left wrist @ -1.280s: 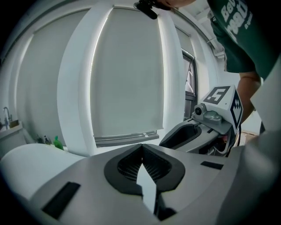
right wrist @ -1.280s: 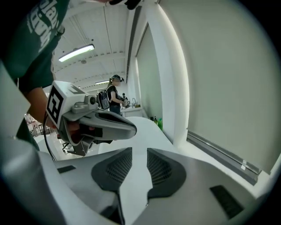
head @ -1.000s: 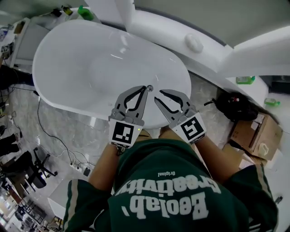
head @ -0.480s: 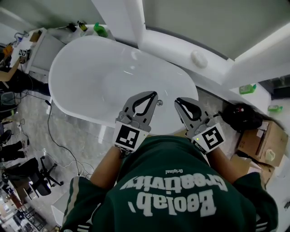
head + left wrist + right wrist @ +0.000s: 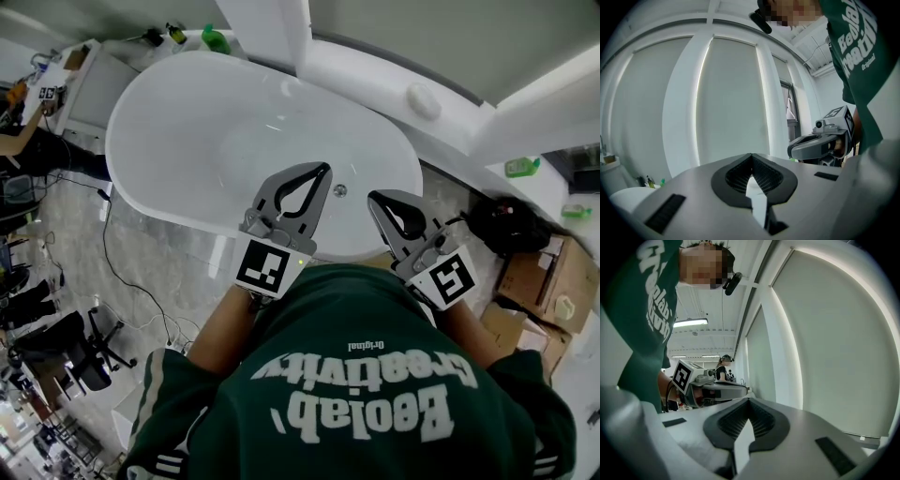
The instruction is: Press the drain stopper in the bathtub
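Note:
The white oval bathtub (image 5: 187, 122) lies below me in the head view. Its small round metal drain stopper (image 5: 340, 190) sits in the tub floor near the near rim. My left gripper (image 5: 323, 170) is shut, with its tip just left of the stopper and above it. My right gripper (image 5: 375, 198) hovers just right of the stopper. Its jaws have closed fully, tips touching, with nothing between them. Neither gripper touches the stopper. In the left gripper view the shut jaws (image 5: 751, 155) point at a pale wall. The right gripper view shows its shut jaws (image 5: 748, 400).
Green bottles (image 5: 215, 39) stand at the tub's far end. A white rounded object (image 5: 424, 100) rests on the ledge behind. A black bag (image 5: 502, 225) and cardboard boxes (image 5: 539, 272) sit at the right. Cables (image 5: 112, 262) trail on the floor at the left.
My right gripper's jaws went from wide open to shut. The left gripper stayed shut. Both grippers stay by the stopper as the view shifts slightly.

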